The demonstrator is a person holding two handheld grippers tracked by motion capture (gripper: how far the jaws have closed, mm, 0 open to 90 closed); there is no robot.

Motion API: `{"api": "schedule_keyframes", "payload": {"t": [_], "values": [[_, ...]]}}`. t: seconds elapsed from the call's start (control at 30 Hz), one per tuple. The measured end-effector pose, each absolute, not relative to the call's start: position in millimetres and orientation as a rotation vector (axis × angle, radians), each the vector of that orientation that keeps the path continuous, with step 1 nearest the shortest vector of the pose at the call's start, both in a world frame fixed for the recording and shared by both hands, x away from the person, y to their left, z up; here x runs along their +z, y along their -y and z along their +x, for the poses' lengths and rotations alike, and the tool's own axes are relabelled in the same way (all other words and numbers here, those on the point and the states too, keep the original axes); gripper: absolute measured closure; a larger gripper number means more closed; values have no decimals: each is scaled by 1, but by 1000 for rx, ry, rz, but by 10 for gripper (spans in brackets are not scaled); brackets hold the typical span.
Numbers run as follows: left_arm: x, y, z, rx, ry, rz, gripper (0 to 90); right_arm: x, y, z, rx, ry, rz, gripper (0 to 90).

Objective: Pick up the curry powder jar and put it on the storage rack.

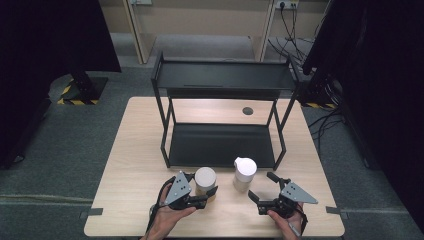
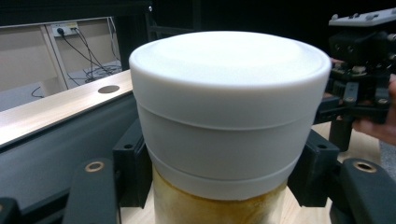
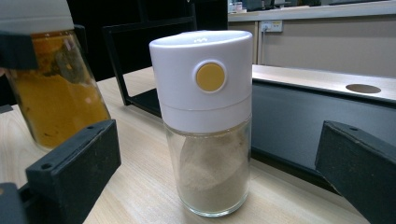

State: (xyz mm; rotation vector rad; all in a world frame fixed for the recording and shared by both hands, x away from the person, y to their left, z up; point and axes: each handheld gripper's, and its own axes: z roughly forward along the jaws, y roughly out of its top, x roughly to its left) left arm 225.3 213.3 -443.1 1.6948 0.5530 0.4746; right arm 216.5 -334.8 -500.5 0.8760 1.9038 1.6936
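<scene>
My left gripper (image 1: 205,189) is shut on a glass jar of orange-yellow powder (image 1: 205,178) with a white lid, just below the lid (image 2: 229,116). It holds the jar slightly above the wooden table (image 1: 135,150). In the right gripper view this jar (image 3: 56,102) hangs at the left, a little tilted. A second jar (image 1: 245,170) stands upright on the table, with pale powder, a white cap and a yellow button (image 3: 205,116). My right gripper (image 1: 260,186) is open just in front of it, its jaws spread wider than the jar and not touching it.
A black two-tier metal rack (image 1: 220,80) stands on the table behind both jars, its lower shelf (image 1: 220,145) bare. A round hole (image 1: 247,110) sits in the tabletop behind the rack. Dark stands and cables line the floor on both sides.
</scene>
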Motion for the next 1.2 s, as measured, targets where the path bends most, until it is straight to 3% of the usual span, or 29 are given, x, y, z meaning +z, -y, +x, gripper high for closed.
{"api": "schedule_keyframes", "payload": {"t": [0.4,0.77,1.2], "values": [[-416,-215,237,422,-573,1683,349,-501,335,217,1699,-1905,880,4],[-382,-210,239,469,-550,1708,349,-501,336,217,1703,-1902,884,4],[-321,-204,254,487,-517,1721,349,-502,336,217,1705,-1901,885,4]]}}
